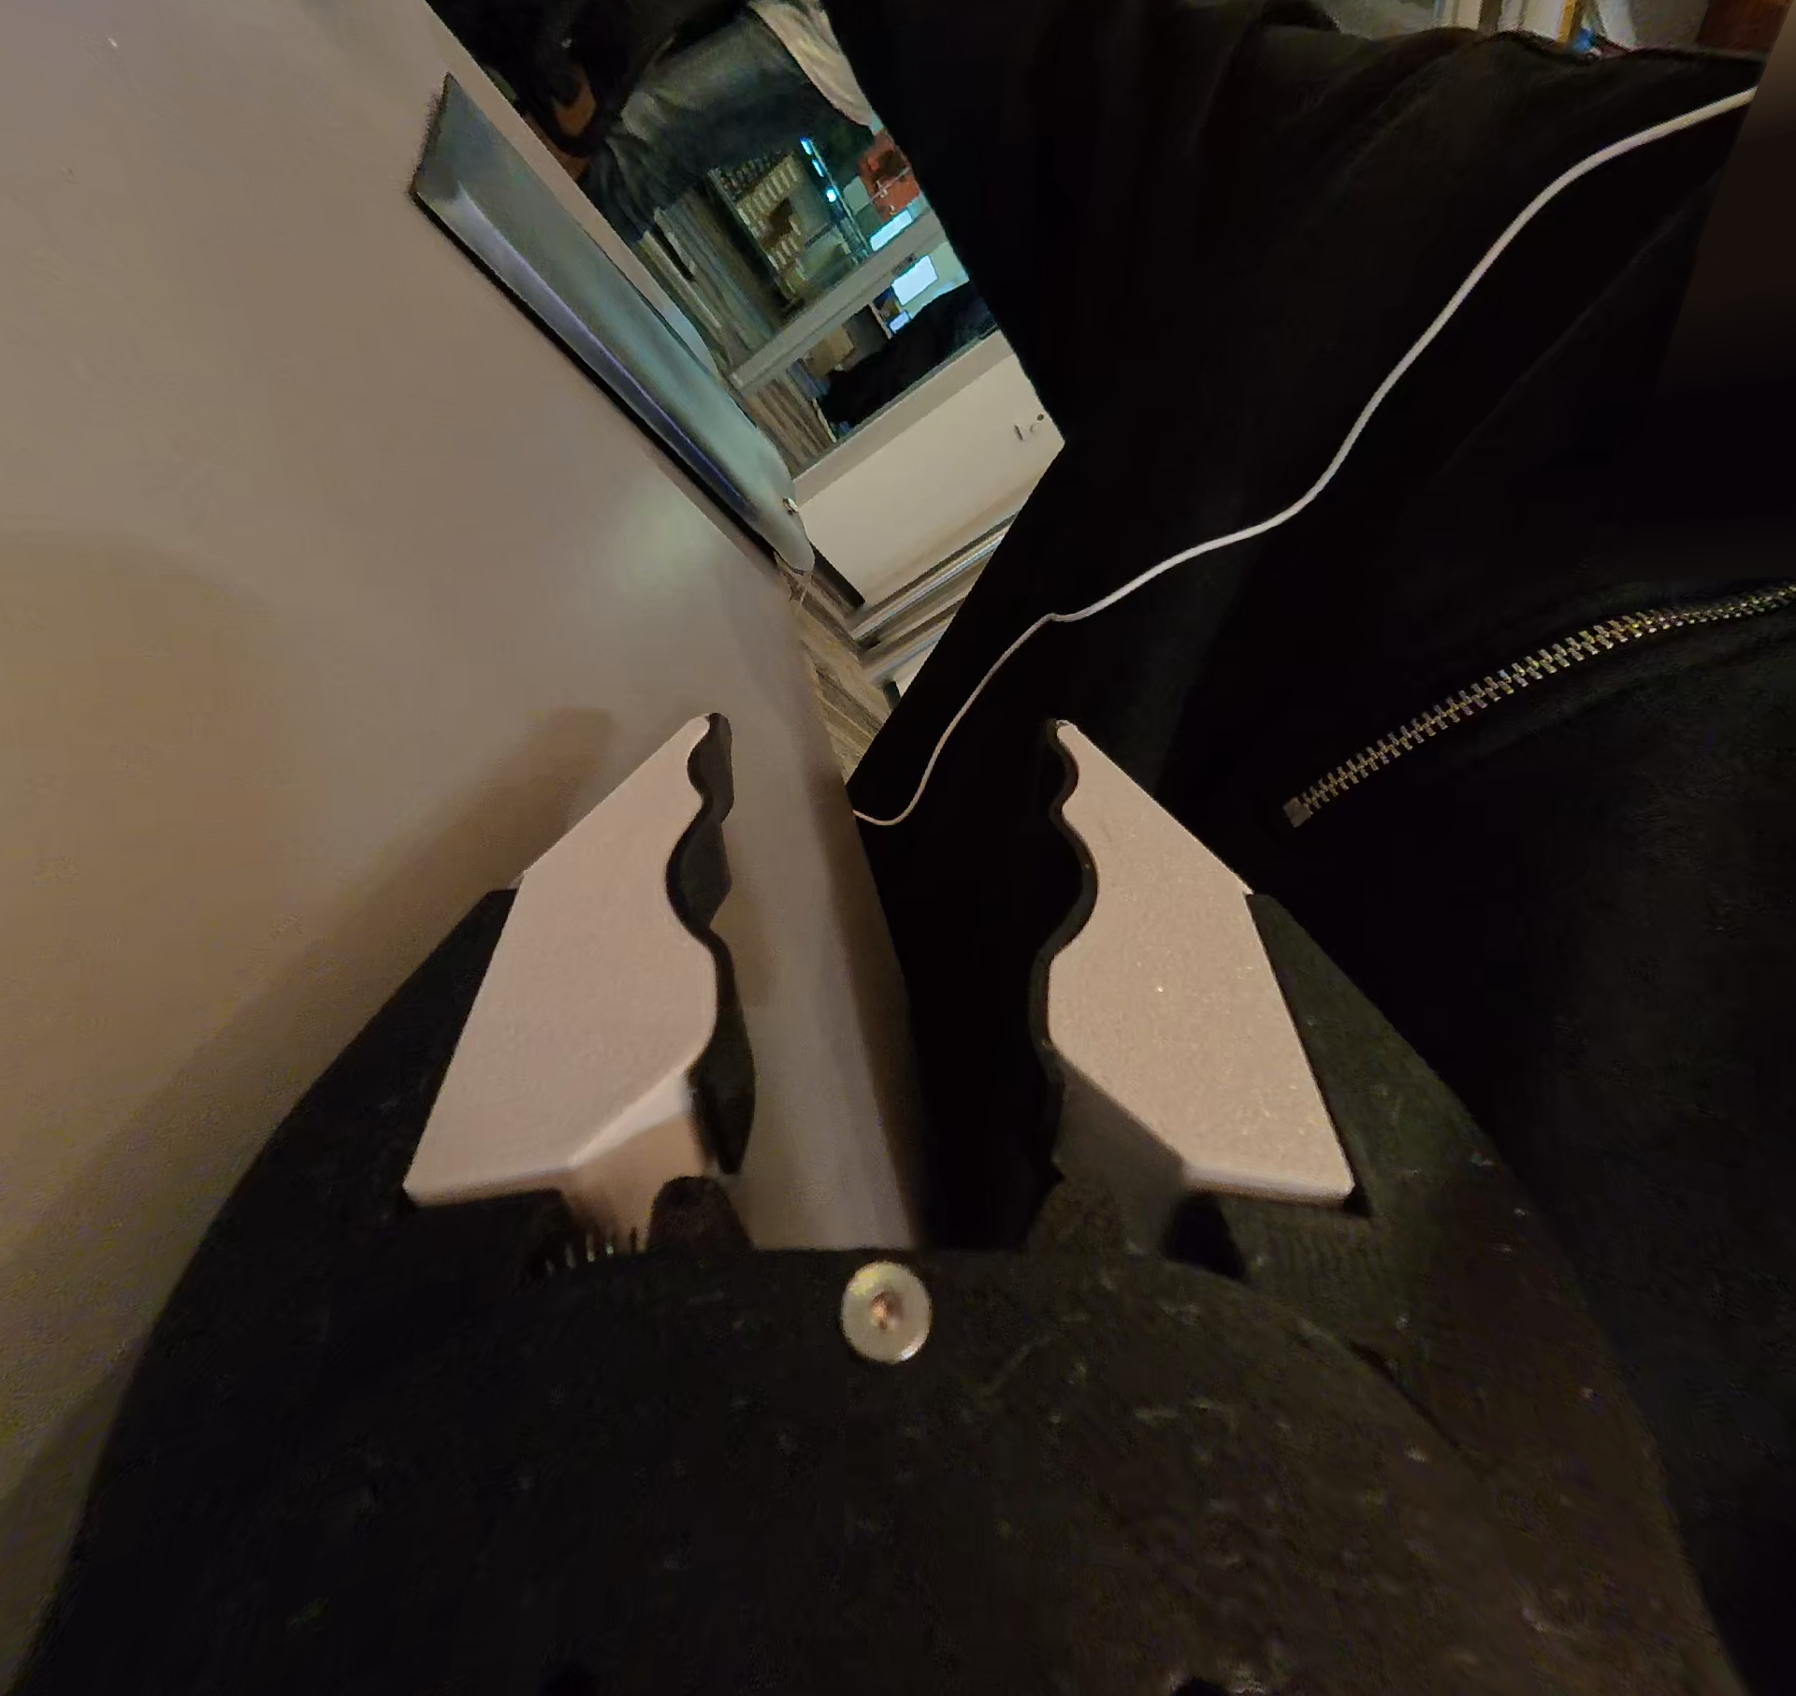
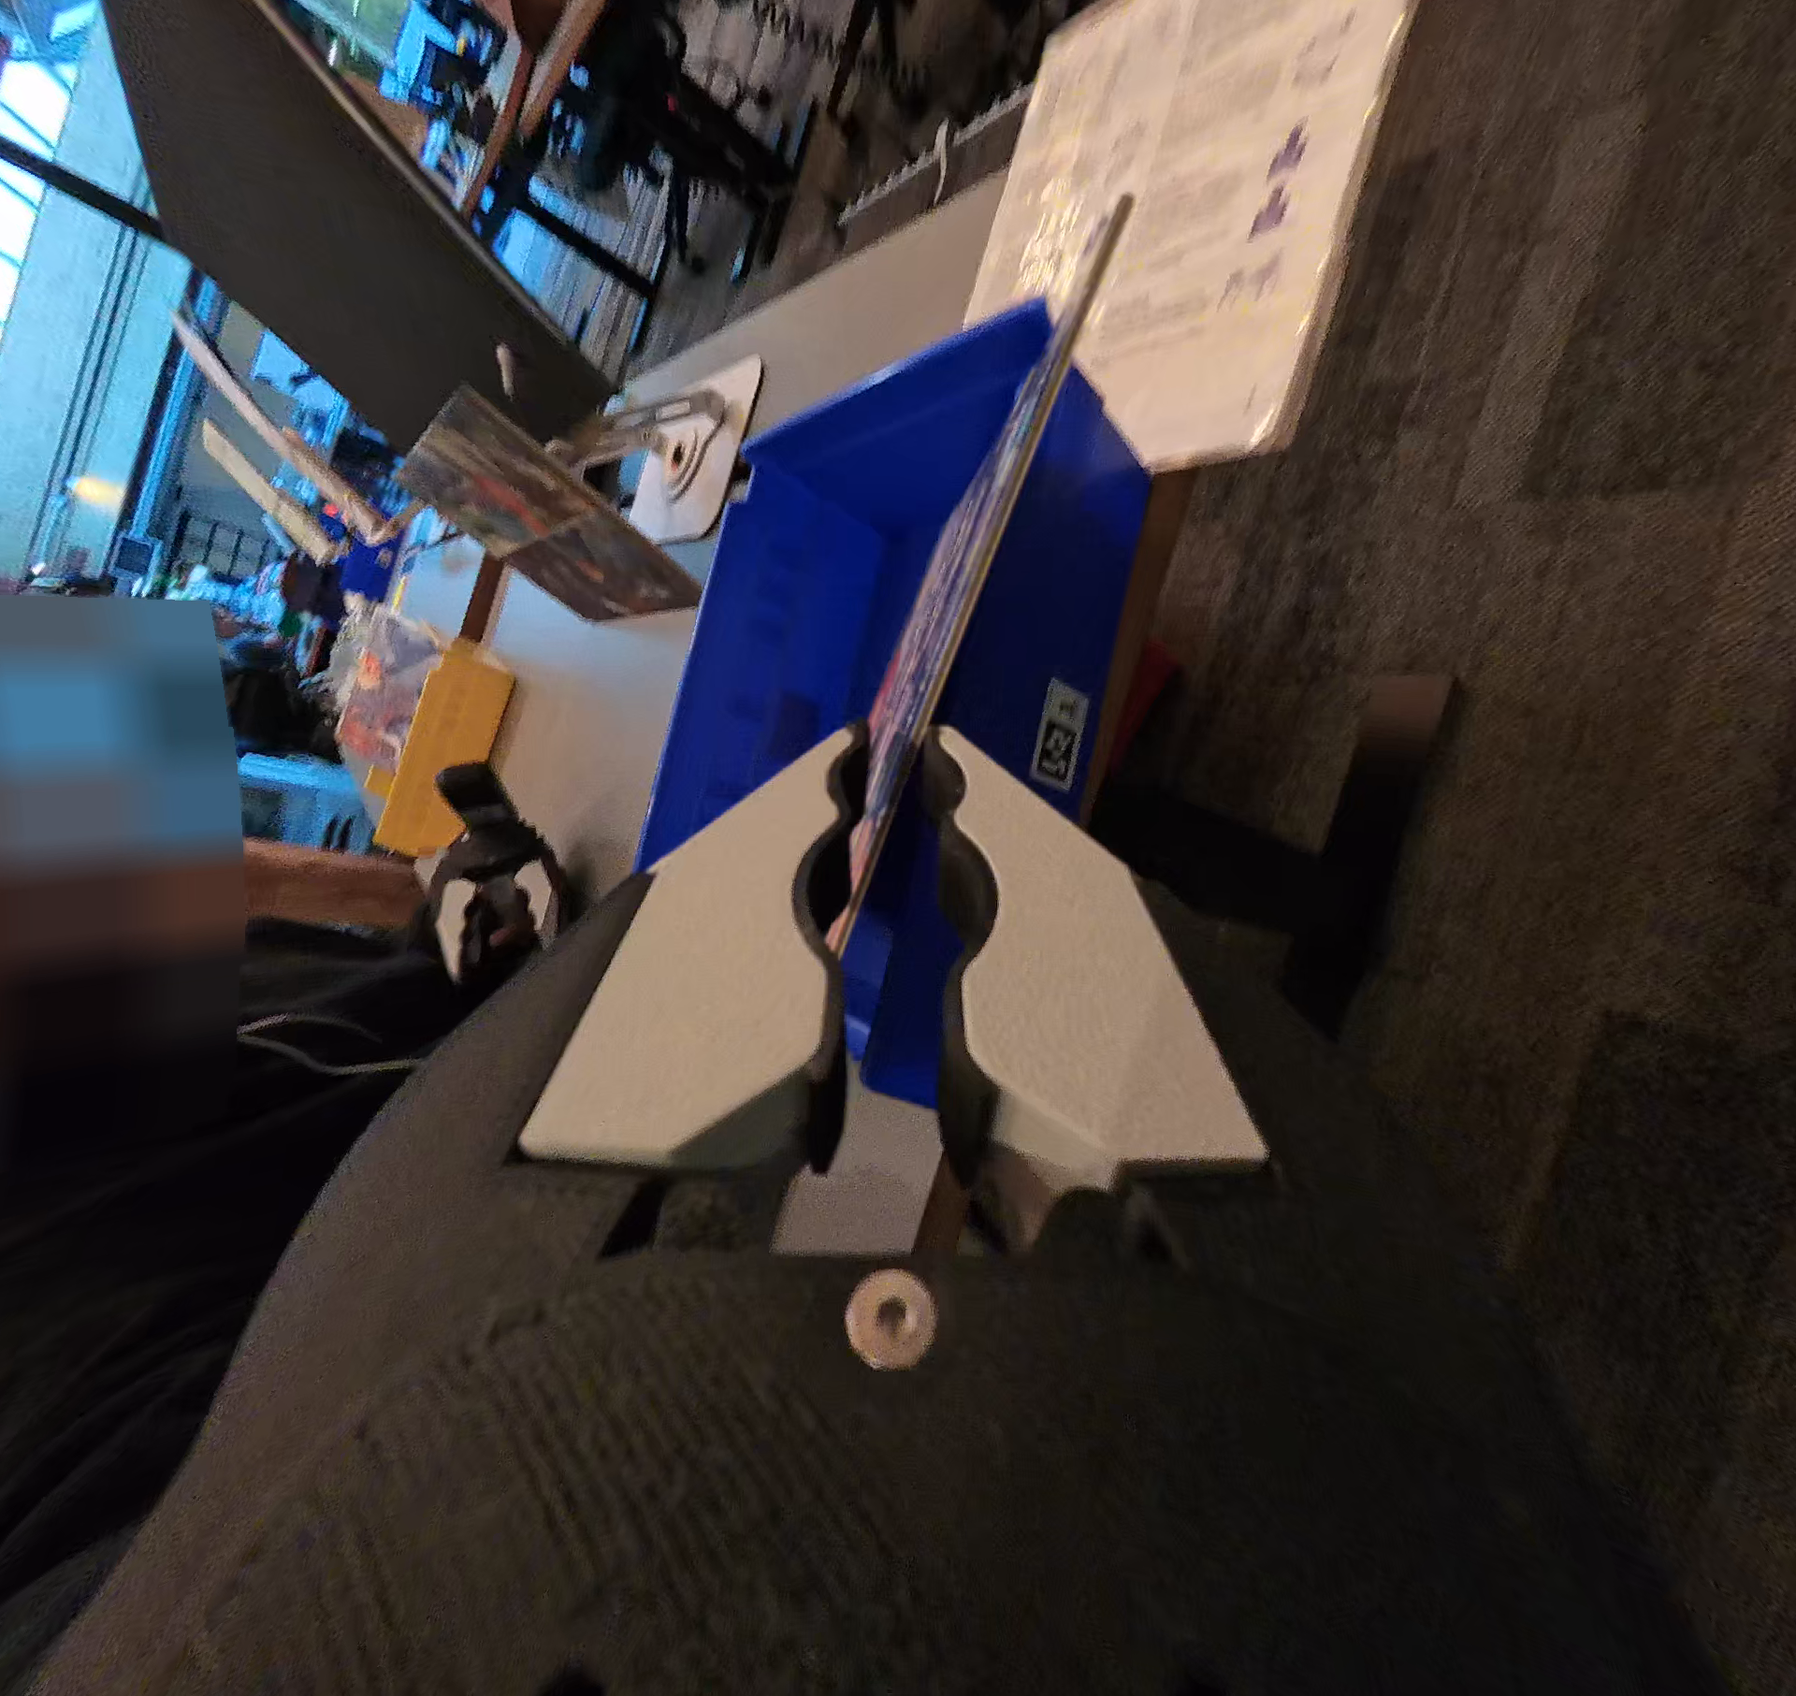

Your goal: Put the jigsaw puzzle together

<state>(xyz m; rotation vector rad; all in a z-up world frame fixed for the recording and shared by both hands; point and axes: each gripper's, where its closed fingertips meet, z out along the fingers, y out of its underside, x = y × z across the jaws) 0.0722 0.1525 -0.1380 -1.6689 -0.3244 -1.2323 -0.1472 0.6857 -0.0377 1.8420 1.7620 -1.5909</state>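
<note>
— Right wrist view first: what is your right claw (image 2: 899, 755) doing?

— It is clamped on a thin flat puzzle board (image 2: 982, 541), seen edge-on. The board runs from between my fingertips up and away, its printed face blue, red and white. The picture is blurred, so I cannot make out the print.

— What lies behind the board?

— A blue plastic bin (image 2: 826, 580), open towards me, standing on the pale tabletop (image 2: 583, 677). The board's far part crosses in front of the bin. Beyond the bin sits a white printed box (image 2: 1215, 191). A yellow bin (image 2: 442, 745) stands farther off on the left, with carpeted floor (image 2: 1555, 580) on the right.

— Does your other claw show in that view?

— Yes, small, at the left near the yellow bin, over dark clothing.

— And in the left wrist view?

— My left claw (image 1: 889, 726) stands wide apart and holds nothing. Its left finger (image 1: 603, 950) is over the tabletop (image 1: 292, 483), its right finger (image 1: 1166, 969) over a black jacket (image 1: 1361, 483) with a metal zip (image 1: 1536, 687) and a thin white cable (image 1: 1312, 502) across it. A metal-lined slot (image 1: 583, 289) is set into the tabletop near its edge. No puzzle part shows in this view.
</note>
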